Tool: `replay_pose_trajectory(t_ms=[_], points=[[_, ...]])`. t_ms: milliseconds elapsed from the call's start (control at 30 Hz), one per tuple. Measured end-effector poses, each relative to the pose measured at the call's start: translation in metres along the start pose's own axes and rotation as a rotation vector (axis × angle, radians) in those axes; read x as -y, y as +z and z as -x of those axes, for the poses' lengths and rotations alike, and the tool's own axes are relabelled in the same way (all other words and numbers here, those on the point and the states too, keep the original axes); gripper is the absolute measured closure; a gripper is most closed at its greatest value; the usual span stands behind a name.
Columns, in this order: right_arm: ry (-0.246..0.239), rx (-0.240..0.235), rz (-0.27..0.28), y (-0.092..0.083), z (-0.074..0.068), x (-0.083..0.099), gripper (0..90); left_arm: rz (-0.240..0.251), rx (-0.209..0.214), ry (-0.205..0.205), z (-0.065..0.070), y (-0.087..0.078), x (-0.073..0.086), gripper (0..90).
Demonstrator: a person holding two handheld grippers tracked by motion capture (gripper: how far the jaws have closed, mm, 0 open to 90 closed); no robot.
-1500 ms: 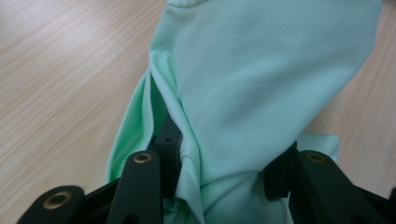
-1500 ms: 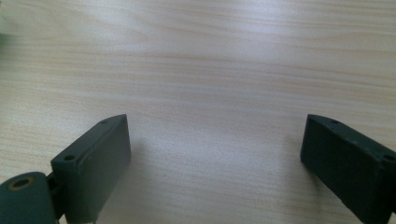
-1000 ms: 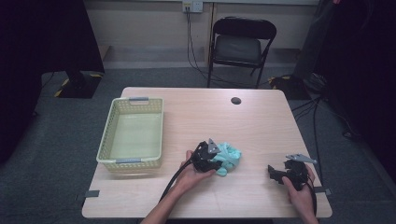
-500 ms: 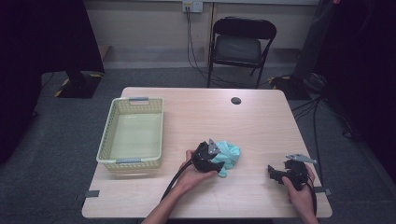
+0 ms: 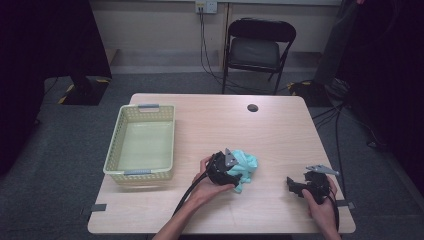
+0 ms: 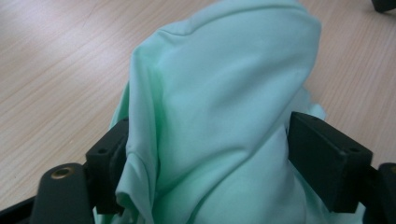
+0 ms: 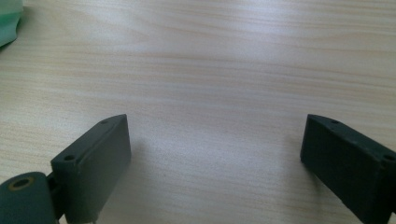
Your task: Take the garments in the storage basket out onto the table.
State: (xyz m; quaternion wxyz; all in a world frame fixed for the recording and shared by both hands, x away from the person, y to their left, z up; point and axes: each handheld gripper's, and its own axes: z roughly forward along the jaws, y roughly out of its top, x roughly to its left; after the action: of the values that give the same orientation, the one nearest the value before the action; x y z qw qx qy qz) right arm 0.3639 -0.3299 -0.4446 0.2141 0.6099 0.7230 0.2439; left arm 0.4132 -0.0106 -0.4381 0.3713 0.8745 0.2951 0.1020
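Observation:
A mint-green cloth (image 5: 246, 164) lies bunched on the wooden table (image 5: 280, 130), right of centre near the front. My left gripper (image 5: 233, 169) reaches into it from the left. In the left gripper view the cloth (image 6: 224, 84) fills the gap between the jaws of the left gripper (image 6: 205, 135). The jaws have just been opening and now stand wide, with the fabric loose between them. My right gripper (image 5: 292, 184) rests near the front right edge and points left. Its jaws are open over bare wood (image 7: 215, 140), and a corner of the cloth (image 7: 8, 23) shows far off.
A pale yellow basket (image 5: 114, 150) with nothing in it sits on the table's left side. A small black round object (image 5: 252, 107) lies near the far edge. A black folding chair (image 5: 260, 47) stands behind the table, and cables run along the floor at the right.
Both hands keep their places. The cloth heap at the left gripper looks slightly looser and more spread than before.

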Motion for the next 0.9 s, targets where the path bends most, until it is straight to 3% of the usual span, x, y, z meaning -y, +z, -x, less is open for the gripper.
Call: replay_pose_trajectory(t_ms=[533, 900], points=[[0.001, 0.000, 0.000, 0.000, 0.000, 0.000, 7.4, 0.047, 0.018, -0.046, -0.001, -0.011, -0.006, 14.6], [0.000, 0.000, 0.000, 0.000, 0.000, 0.000, 7.5, 0.009, -0.018, -0.052, -0.004, -0.021, -0.005, 16.2]])
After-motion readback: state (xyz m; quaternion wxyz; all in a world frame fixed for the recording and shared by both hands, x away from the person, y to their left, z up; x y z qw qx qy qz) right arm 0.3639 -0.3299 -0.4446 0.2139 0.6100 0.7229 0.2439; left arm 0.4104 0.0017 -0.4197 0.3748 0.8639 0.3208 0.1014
